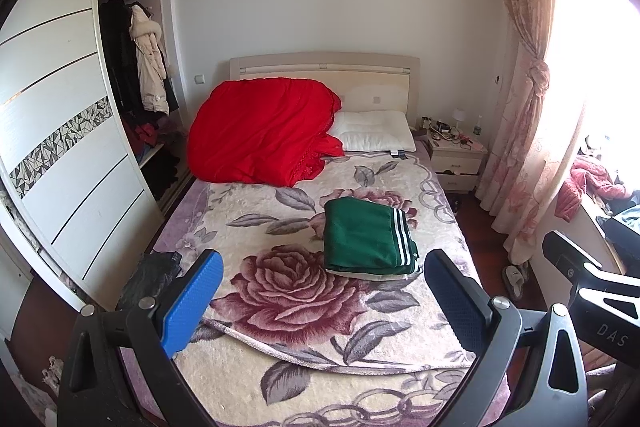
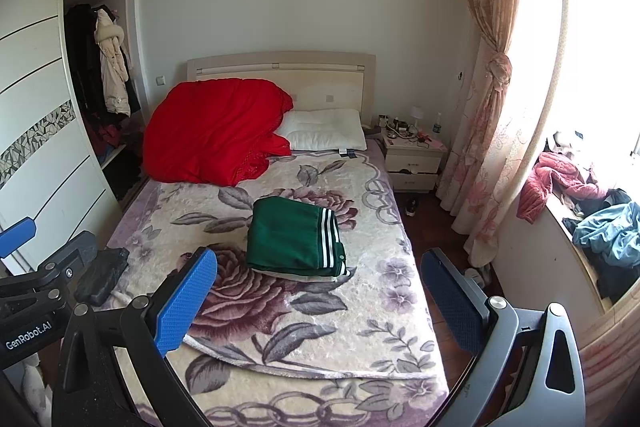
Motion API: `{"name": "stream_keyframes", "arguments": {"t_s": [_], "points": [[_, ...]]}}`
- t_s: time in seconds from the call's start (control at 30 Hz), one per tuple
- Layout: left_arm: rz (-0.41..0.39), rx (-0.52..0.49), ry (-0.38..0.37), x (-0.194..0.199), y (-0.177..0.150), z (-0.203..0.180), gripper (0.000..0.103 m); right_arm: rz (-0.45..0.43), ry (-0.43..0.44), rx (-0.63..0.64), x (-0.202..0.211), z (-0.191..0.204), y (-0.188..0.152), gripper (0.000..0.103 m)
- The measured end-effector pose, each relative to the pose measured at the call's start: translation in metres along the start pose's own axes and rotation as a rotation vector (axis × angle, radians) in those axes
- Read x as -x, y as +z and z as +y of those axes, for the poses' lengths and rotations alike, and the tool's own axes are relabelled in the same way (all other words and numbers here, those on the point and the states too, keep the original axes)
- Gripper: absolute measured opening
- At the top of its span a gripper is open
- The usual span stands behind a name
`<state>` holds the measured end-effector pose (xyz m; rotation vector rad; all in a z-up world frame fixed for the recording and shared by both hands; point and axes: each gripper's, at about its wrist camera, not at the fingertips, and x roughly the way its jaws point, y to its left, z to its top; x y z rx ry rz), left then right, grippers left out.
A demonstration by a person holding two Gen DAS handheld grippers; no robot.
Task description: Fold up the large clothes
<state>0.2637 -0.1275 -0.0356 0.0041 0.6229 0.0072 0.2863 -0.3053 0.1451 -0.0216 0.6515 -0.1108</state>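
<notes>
Both grippers hang over the foot of the bed, spread wide with nothing between their blue pads. The left gripper (image 1: 324, 301) faces up the bed; off to its right the other tool's dark body shows the letters "DAS". The right gripper (image 2: 318, 297) sits alongside, and on the black body to its left "GenRobot.AI" reads in white.

Ahead of both, just beyond the fingertips and apart from them, the green garment (image 1: 366, 237) lies folded into a neat rectangle on the floral blanket (image 1: 280, 307), its white stripes along the right edge. It sits slightly right of centre for the left gripper and nearly dead ahead for the right one.

Farther ahead, a red quilt (image 1: 264, 131) is heaped against the headboard, touching a white pillow (image 1: 376, 131) on its right. A small dark blue tag hangs off the pillow's near edge; its writing is too small to read. A black bundle (image 2: 102, 275) lies on the blanket just left of the right gripper.
</notes>
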Motion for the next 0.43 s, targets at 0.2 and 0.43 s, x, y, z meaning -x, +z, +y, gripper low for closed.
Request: {"name": "stream_keyframes", "arguments": {"t_s": [0.2,0.43], "points": [[-0.002,-0.001,0.005,0.0005,0.0001,0.001,0.103,0.001,0.005,-0.001,0.0012,0.0014,-0.0025,0.103],[-0.001,0.002,0.002,0.0023,-0.0005,0.0021,0.103,-0.002,0.007,0.0,0.0004,0.0044,-0.0029,0.103]]}}
